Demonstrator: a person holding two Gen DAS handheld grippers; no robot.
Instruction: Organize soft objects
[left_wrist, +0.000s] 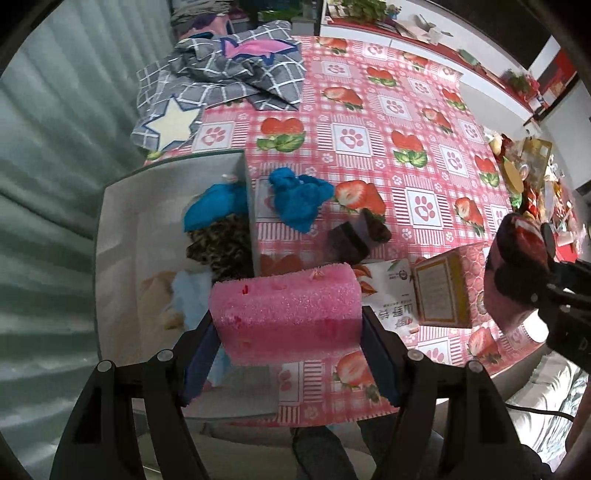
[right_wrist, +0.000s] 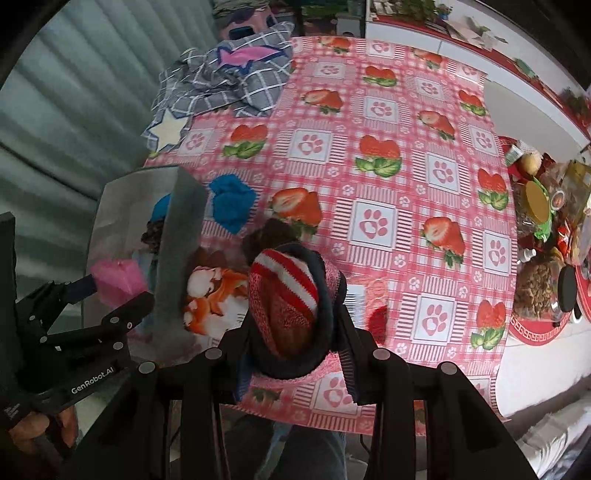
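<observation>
My left gripper (left_wrist: 286, 325) is shut on a pink sponge (left_wrist: 286, 314), held above the near right edge of the white storage box (left_wrist: 122, 229); it shows in the right wrist view (right_wrist: 118, 282) too. The box holds a blue cloth (left_wrist: 214, 206), a leopard-print cloth (left_wrist: 218, 243) and pale cloths. My right gripper (right_wrist: 295, 332) is shut on a rolled red, white and navy knit sock (right_wrist: 291, 295), held above the table's front edge; it also shows in the left wrist view (left_wrist: 517, 258). A blue cloth (left_wrist: 299, 197) and a dark brown item (left_wrist: 354, 236) lie on the table.
A grey plaid bedding pile (left_wrist: 221, 74) lies at the table's far left. A pink box (left_wrist: 447, 288) and a white snack packet (left_wrist: 391, 295) lie near the front edge. Snacks and jars (right_wrist: 543, 229) crowd the right side. The strawberry tablecloth (left_wrist: 388, 122) covers the table.
</observation>
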